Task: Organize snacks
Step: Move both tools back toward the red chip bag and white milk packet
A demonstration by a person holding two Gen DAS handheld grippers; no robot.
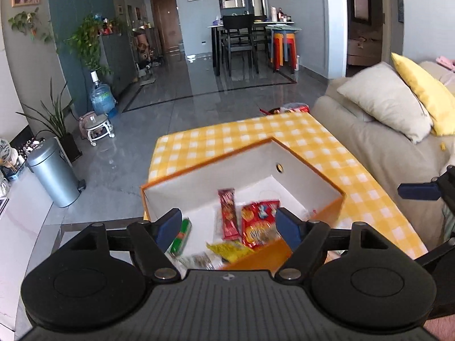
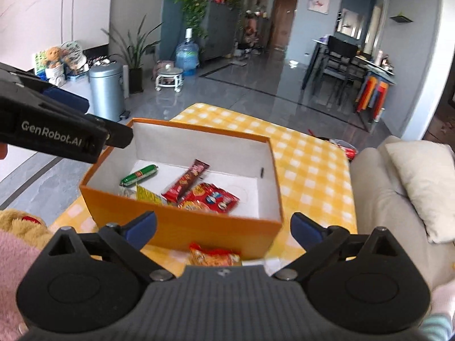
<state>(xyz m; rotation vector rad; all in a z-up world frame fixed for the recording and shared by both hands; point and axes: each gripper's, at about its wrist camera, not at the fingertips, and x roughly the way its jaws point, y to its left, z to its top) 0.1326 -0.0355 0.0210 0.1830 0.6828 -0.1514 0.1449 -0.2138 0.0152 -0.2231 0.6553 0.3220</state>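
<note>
Now you are holding both the left gripper point(image 1: 229, 221) and right gripper point(image 2: 223, 227) wide apart, gripping nothing. Below, an orange snack packet point(image 2: 214, 257) is lying just outside the orange box point(image 2: 182, 227); light, crinkly, probably slippery, so pinch its sealed edge.

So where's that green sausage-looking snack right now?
The green sausage stick lies inside the orange box, at its left end in the right wrist view, on the white floor just left of the long red wafer bar.
</note>
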